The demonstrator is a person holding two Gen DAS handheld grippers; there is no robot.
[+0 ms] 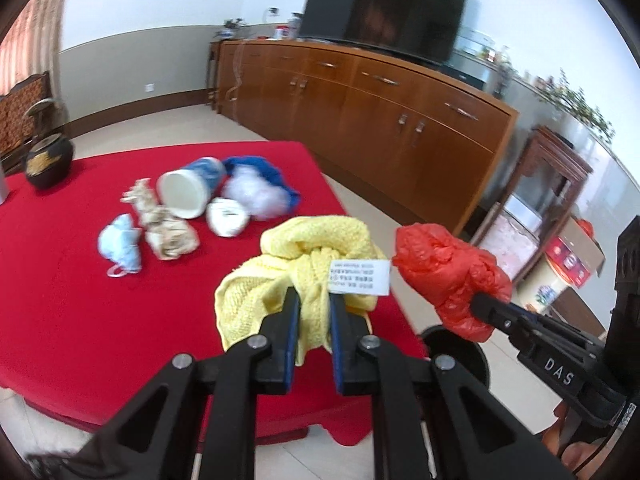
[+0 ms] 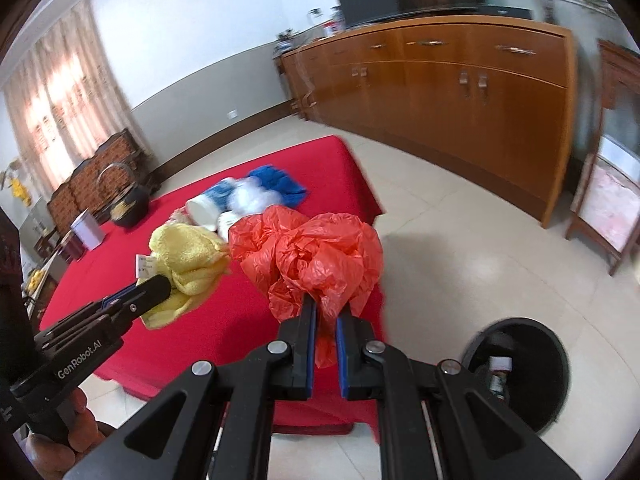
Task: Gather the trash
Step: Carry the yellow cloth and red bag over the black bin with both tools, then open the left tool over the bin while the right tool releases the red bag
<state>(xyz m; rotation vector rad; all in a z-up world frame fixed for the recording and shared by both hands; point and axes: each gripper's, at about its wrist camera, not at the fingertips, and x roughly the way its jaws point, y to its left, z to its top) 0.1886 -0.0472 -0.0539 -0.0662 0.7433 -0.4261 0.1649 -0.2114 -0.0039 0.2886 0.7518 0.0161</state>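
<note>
My left gripper point(image 1: 314, 300) is shut on a yellow knitted cloth point(image 1: 296, 252) with a white label, held above the near right part of the red table point(image 1: 80, 300). My right gripper point(image 2: 326, 308) is shut on a crumpled red plastic bag point(image 2: 316, 256), held just past the table's right edge; the bag also shows in the left wrist view point(image 1: 444, 268). The yellow cloth shows in the right wrist view point(image 2: 188, 260). Further back on the table lie a white cup point(image 1: 186, 192), a blue face mask point(image 1: 122, 248), crumpled paper point(image 1: 164, 228), a white wad point(image 1: 228, 216) and a blue-and-white bag point(image 1: 260, 188).
A round black bin point(image 2: 520, 368) with a small bottle inside stands on the tiled floor right of the table. A dark pot point(image 1: 48, 160) sits at the table's far left. A long wooden sideboard point(image 1: 360, 96) with a TV lines the back wall.
</note>
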